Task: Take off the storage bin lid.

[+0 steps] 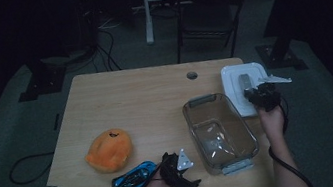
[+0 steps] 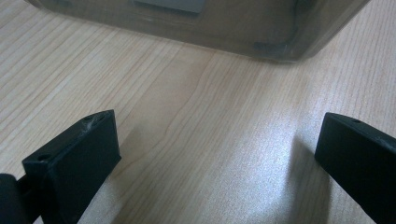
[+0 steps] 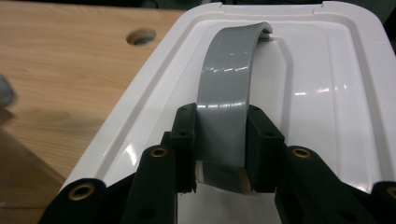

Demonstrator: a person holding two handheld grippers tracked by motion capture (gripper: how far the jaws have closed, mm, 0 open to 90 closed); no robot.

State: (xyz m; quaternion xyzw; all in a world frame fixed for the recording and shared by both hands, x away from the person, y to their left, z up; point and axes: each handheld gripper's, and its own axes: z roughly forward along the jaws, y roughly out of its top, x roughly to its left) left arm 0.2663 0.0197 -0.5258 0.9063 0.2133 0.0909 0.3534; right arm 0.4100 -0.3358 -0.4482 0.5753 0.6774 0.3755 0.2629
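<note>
A white lid [image 1: 235, 90] lies on the table at the right, beside a clear plastic container [image 1: 190, 120] with grey end latches. A grey handle [image 3: 229, 70] arches over the top of the lid [image 3: 317, 93]. My right gripper [image 3: 220, 116] is shut on this handle, one pad on each side of it, and from above it [image 1: 261, 93] sits over the lid's near edge. My left gripper [image 1: 181, 169] rests near the table's front edge, left of the container. Its jaws [image 2: 219, 135] stand wide open over bare wood, with the container's corner [image 2: 196, 23] just ahead.
An orange plush toy [image 1: 109, 149] and a blue toy car [image 1: 134, 178] lie at the front left, the car just beside my left hand. A cable hole [image 1: 192, 75] sits near the table's far edge. A folding chair [image 1: 206, 6] stands behind the table.
</note>
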